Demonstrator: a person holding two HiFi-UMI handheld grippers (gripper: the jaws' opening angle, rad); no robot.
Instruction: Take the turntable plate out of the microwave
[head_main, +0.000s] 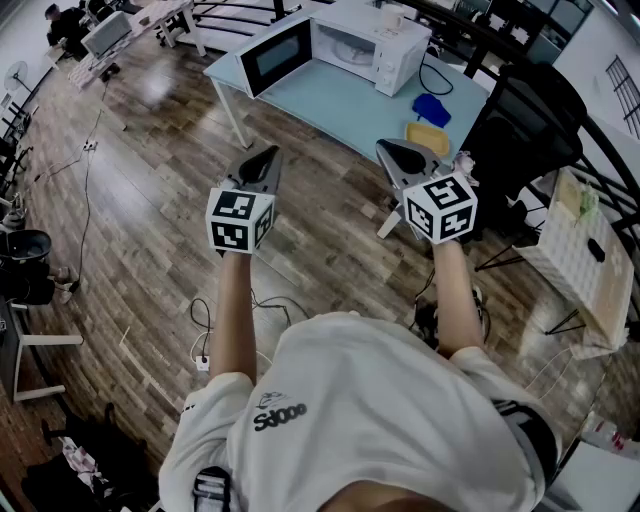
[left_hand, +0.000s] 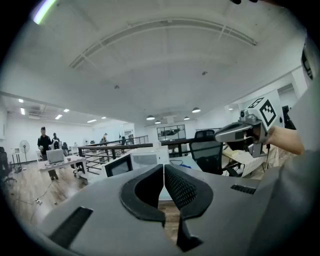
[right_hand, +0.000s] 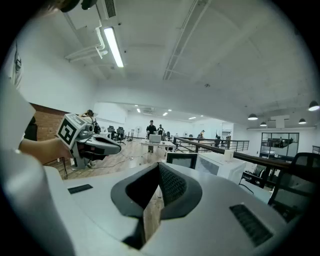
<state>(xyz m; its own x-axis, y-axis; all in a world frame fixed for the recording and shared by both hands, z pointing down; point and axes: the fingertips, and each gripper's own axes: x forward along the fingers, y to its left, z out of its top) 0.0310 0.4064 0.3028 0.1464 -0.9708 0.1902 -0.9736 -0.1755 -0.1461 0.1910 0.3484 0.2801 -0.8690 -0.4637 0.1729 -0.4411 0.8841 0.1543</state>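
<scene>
Up at the top centre of the head view stands one microwave (head_main: 385, 45), its one door (head_main: 278, 52) swung open to the picture's left. The cavity shows pale, and I cannot make out the plate in it from here. The microwave sits at the far end of one light blue table (head_main: 320, 100). Two small things lie on that table toward the right: one blue pad (head_main: 432, 108) and, just below it in the frame, one yellow pad (head_main: 427, 138). One black chair (head_main: 530, 120) stands at the table's right.

Both my grippers hang over the wood floor (head_main: 150, 200), well apart from the table and level with each other. My left gripper (head_main: 266, 156) has its fingers pressed together on nothing. My right gripper (head_main: 396, 152) is the same, fingers together and empty. Each carries one marker cube, two in all, just below the grippers in the frame.
</scene>
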